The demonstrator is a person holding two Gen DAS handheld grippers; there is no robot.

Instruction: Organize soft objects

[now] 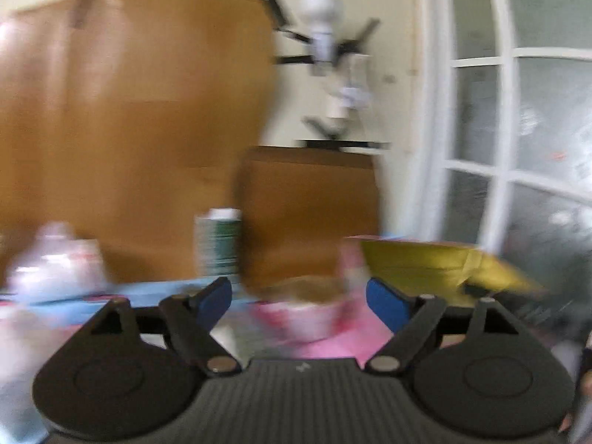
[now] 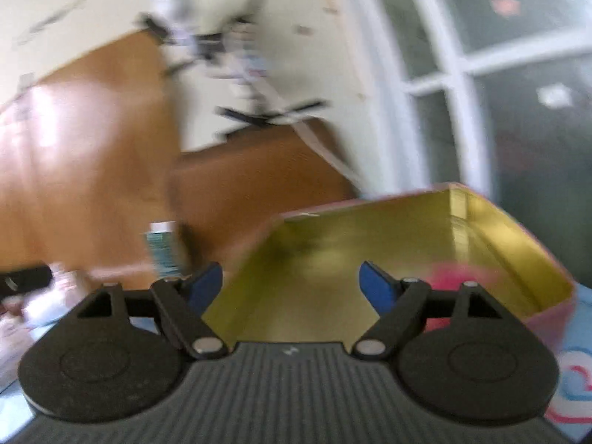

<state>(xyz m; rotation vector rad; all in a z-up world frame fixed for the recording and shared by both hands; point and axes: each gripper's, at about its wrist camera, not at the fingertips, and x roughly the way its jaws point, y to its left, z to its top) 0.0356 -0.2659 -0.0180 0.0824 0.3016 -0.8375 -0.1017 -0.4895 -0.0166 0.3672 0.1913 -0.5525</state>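
Pink soft object (image 1: 314, 318), blurred, lies on the table just ahead of the left gripper (image 1: 299, 298), between its released blue fingers, not pinched. Yellow-lined tin (image 2: 370, 244) stands open in front of the right gripper (image 2: 290, 286), jaws spread, nothing held; pink smear inside by the tin's right wall. Behind: brown cardboard (image 1: 140, 111), green-white can (image 1: 218, 240), white window frame (image 1: 499, 118). Right view is tilted; only it shows the tin's inside
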